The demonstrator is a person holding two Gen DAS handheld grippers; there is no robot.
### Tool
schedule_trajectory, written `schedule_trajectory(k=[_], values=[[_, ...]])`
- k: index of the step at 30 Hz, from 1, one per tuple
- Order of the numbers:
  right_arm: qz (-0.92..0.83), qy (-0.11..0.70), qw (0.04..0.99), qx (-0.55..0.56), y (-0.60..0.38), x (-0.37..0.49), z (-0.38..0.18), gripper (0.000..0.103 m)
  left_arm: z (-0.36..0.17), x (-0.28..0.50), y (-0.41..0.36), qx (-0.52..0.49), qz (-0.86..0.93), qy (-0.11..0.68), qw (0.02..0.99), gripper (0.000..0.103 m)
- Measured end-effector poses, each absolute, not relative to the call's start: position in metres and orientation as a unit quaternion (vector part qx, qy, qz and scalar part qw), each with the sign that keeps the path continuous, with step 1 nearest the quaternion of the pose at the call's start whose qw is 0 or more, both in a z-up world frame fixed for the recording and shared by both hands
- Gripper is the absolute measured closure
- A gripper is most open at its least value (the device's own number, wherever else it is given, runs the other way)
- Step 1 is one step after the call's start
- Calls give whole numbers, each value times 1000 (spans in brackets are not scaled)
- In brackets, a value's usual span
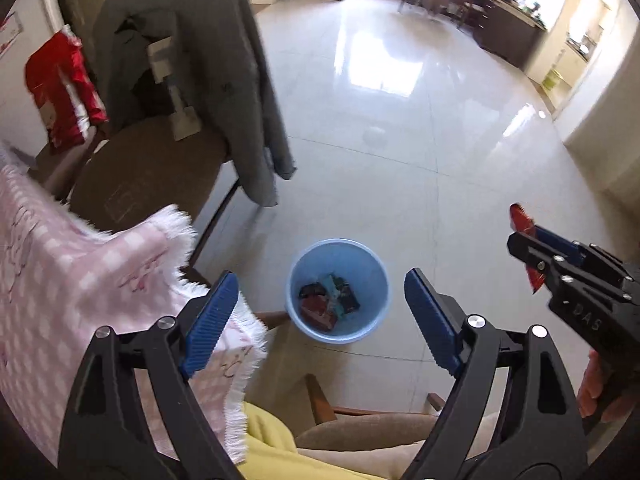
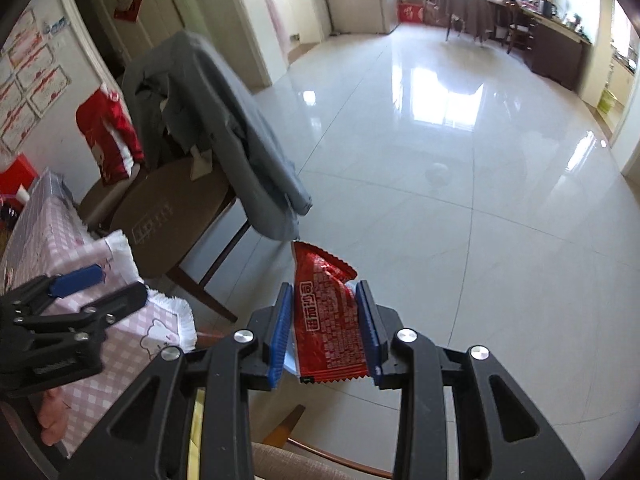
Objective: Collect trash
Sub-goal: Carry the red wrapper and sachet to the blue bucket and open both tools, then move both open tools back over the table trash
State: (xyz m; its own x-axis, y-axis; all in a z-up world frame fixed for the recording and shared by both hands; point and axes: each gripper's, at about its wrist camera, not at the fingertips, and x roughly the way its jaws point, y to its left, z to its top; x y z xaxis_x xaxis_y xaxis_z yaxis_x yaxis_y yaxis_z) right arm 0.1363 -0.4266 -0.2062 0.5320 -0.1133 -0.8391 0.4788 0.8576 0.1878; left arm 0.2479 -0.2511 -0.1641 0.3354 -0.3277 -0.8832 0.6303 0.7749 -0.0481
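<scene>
The left gripper [image 1: 320, 312] is spread wide with nothing between its blue pads [image 1: 210, 322]. It points steeply down over a blue bin [image 1: 376, 276] that stands on the tiled floor [image 1: 440, 140]. Several wrappers [image 1: 328, 300], dark, red and teal, lie at the bottom of the bin.

The right gripper [image 2: 326, 328] is clamped on a red wrapper [image 2: 328, 320]; both pads press its side edges, and its crimped top sticks out beyond the fingertips. In the left wrist view this gripper [image 1: 520, 240] is to the right of the bin and apart from it, with the red wrapper's [image 1: 522, 220] tip showing past its fingers. A hand [image 1: 596, 388] grips its handle.

To the left, a pink checked cloth [image 1: 80, 272] with a white fringe hangs over a table edge, just beside the left gripper's left finger. Beyond it stands a chair [image 1: 152, 172] with a grey jacket [image 1: 208, 60] draped over its back. A red bag [image 1: 60, 88] is near the wall behind the chair.
</scene>
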Motion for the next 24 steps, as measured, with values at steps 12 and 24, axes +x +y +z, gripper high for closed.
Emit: schedule_trajectory(k=[12, 24], values=[[-146, 476, 848, 183, -390, 171, -210, 21, -149, 260, -201, 116, -268, 482, 826, 19], [-120, 462, 866, 148, -342, 181, -179, 21, -119, 251, -154, 76, -258, 454, 850, 19]])
